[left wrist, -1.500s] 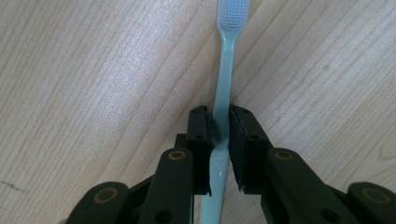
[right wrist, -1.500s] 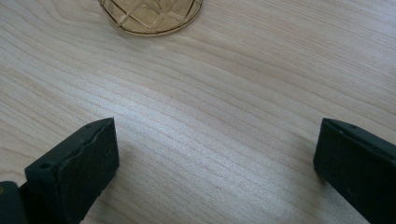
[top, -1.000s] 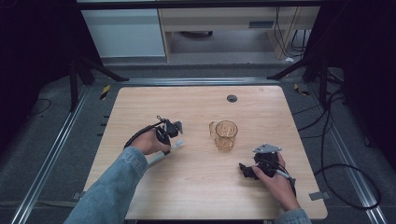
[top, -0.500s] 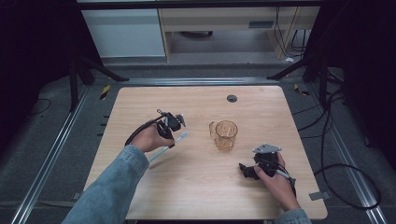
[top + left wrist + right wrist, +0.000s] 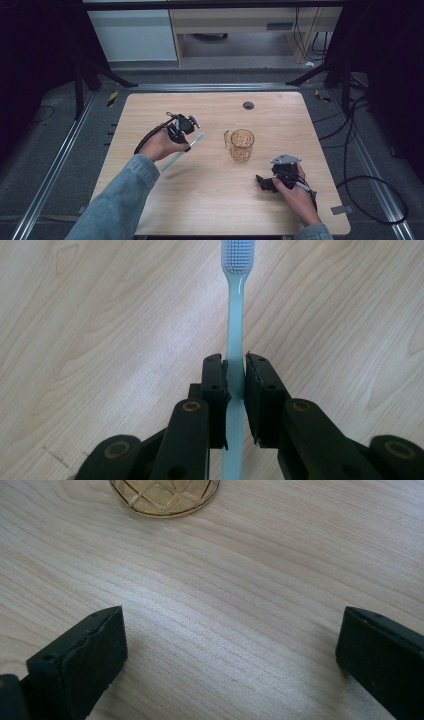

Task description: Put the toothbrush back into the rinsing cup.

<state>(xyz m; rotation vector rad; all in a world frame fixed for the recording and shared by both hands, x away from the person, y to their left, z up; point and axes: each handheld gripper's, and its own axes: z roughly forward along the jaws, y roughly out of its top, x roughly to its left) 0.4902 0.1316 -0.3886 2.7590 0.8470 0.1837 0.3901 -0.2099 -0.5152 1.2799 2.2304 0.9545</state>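
A pale blue toothbrush (image 5: 198,138) is clamped at mid-handle by my left gripper (image 5: 186,146), left of the table's middle. In the left gripper view the jaws press both sides of the toothbrush (image 5: 235,315), so my left gripper (image 5: 235,372) is shut on it, bristle head pointing away over the wood. An amber cut-glass mug (image 5: 242,144) stands upright at the centre, its handle to the left. My right gripper (image 5: 265,183) rests near the front right, open. In the right gripper view its jaws (image 5: 232,630) stand wide apart over bare wood, short of the mug's base (image 5: 165,497).
The wooden table (image 5: 210,205) has a small black round cap (image 5: 248,105) near its far edge. Metal rails run along both sides on the floor, and black cables (image 5: 360,180) lie to the right. A shelf unit stands beyond the far edge.
My left gripper has moved a little away from the person with the toothbrush in it, the head now angled toward the mug. The right gripper and the mug have stayed put.
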